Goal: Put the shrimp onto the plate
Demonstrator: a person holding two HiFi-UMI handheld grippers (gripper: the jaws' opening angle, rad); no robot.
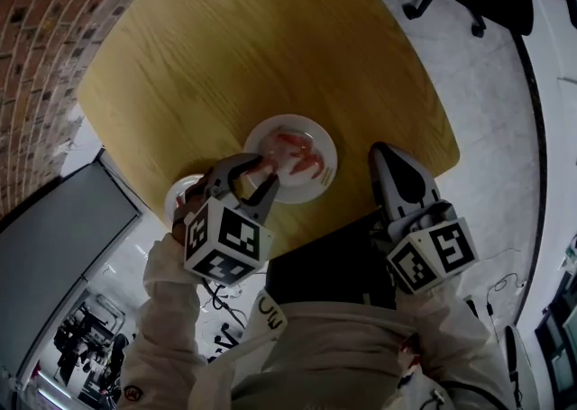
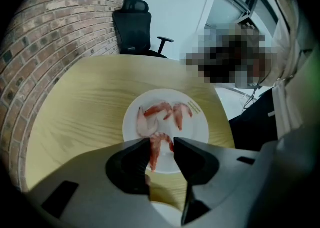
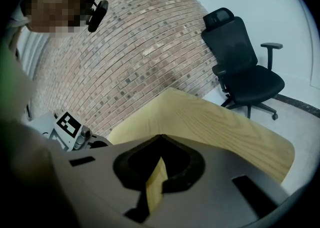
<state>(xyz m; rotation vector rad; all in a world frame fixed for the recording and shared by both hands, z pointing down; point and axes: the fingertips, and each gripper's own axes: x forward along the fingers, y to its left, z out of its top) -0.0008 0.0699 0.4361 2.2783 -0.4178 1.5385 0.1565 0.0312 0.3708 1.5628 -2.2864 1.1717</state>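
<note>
Three shrimp on plate | left claw grasps fourth shrimp, clearest in left gripper view | right claw clenched, empty

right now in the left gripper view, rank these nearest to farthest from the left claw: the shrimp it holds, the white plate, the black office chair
1. Pink curled shrimp, between the left claw's jaws.
2. White round plate, just beyond, under the shrimp.
3. Black office chair, far off at upper left.
</note>
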